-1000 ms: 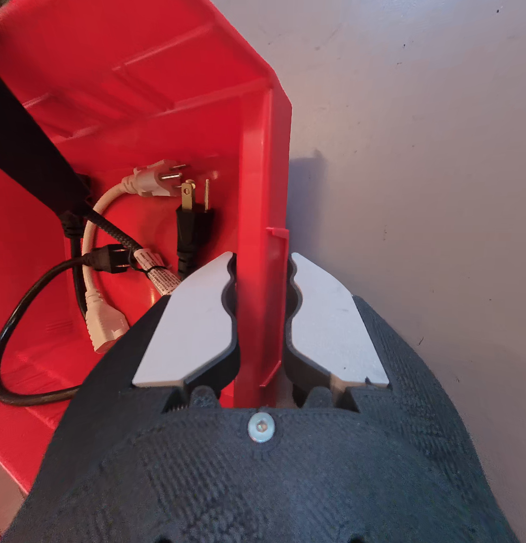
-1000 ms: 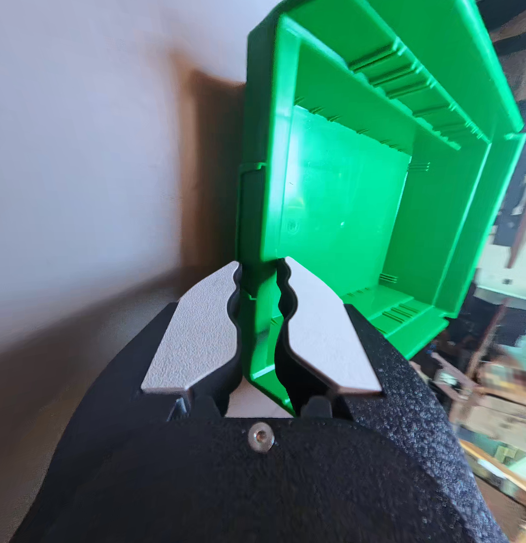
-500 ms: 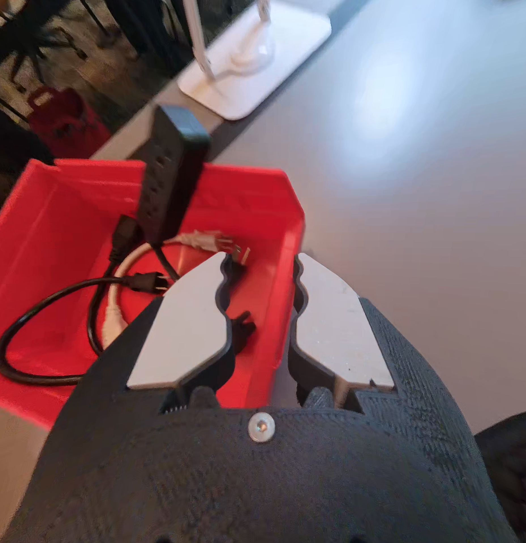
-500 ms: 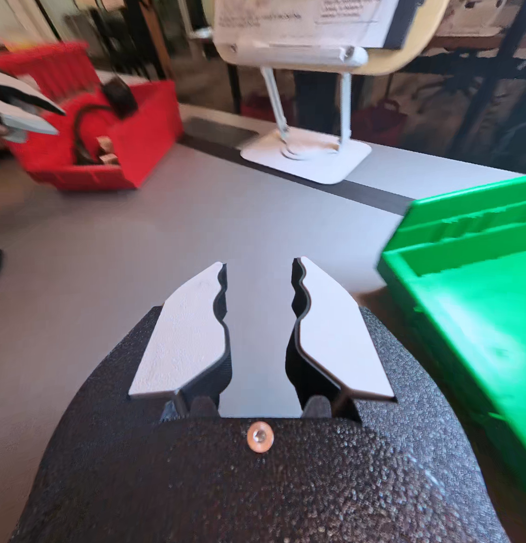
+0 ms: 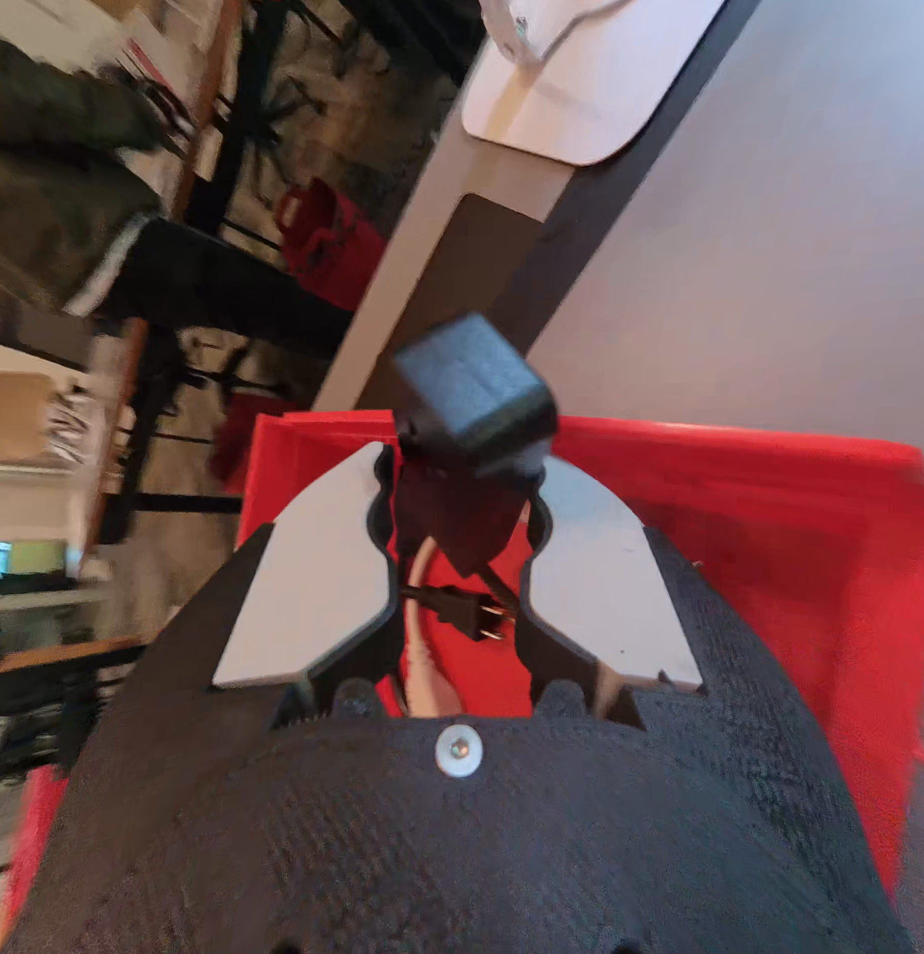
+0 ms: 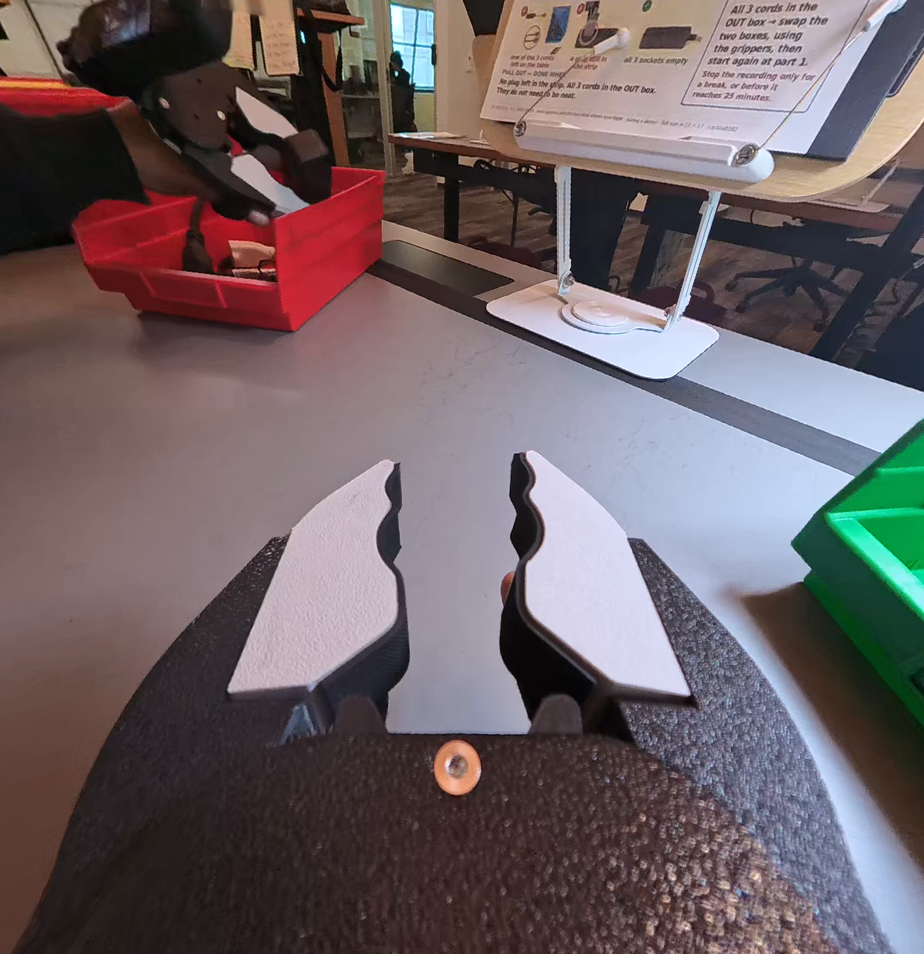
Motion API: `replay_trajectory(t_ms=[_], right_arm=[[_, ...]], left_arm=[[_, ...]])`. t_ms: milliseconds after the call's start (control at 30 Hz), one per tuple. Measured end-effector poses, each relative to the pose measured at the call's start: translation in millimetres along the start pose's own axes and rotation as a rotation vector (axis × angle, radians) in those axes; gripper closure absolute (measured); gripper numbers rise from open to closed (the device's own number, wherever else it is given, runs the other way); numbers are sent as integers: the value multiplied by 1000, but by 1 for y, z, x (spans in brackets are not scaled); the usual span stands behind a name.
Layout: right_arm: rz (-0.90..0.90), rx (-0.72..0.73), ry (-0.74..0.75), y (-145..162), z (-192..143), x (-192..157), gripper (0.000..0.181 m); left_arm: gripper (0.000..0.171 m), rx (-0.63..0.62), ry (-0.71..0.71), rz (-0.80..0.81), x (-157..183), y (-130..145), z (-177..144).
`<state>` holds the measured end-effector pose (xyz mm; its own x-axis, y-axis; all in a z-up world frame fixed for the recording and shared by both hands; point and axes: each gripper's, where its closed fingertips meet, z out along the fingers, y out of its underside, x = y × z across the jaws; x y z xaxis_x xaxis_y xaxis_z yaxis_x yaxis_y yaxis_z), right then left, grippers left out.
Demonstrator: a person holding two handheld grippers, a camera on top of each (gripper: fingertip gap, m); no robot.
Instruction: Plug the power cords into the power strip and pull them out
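Note:
In the left wrist view my left gripper (image 5: 465, 457) is open over the red bin (image 5: 733, 516). The black power strip (image 5: 475, 397) stands on end against the bin's far rim, between my fingertips; I cannot tell whether they touch it. A black plug (image 5: 470, 614) and a white cord (image 5: 423, 661) lie in the bin below. In the right wrist view my right gripper (image 6: 457, 461) is open and empty above the grey table (image 6: 243, 464). The left gripper (image 6: 232, 155), the strip (image 6: 305, 149) and the red bin (image 6: 232, 289) show far left.
A green bin (image 6: 888, 568) sits on the table at the right edge. A white stand (image 6: 604, 320) holding an instruction sheet stands at the table's far edge, and also shows in the left wrist view (image 5: 578, 103). Chairs and desks lie beyond the table. My right fingertips sit around 40 cm from my left ones. From the left gripper's tips to the black plug (image 5: 470, 614) is close to 11 cm.
My left gripper let go of the red bin's wall, moved over the bin and opened wider around the power strip. My right gripper let go of the green bin and now hangs open over the table.

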<state>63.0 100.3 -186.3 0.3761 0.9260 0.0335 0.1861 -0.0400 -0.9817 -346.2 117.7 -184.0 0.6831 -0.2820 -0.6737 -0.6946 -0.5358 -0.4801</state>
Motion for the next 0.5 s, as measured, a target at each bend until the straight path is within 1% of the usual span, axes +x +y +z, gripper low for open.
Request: replay_trajectory(t_ms=[33,133,300,400,500], right_arm=[[3,-1,-2,1,0,0,140],[4,0,-10,2,0,-2,141],[-1,7,-15,0,0,-3,143],[-7,6,-4,0,-2,-1,144],[9,21,3,-2,-4,3,146]], left_arm=[[122,-3,-16,19,-2,-1,2],[126,-3,-35,-17,-5,0,7],[129,58,-143,-57,-16,1,7],[135,102,-198,-101,-27,-4,-5],[138,141,-250,-158,-46,-12,-26]])
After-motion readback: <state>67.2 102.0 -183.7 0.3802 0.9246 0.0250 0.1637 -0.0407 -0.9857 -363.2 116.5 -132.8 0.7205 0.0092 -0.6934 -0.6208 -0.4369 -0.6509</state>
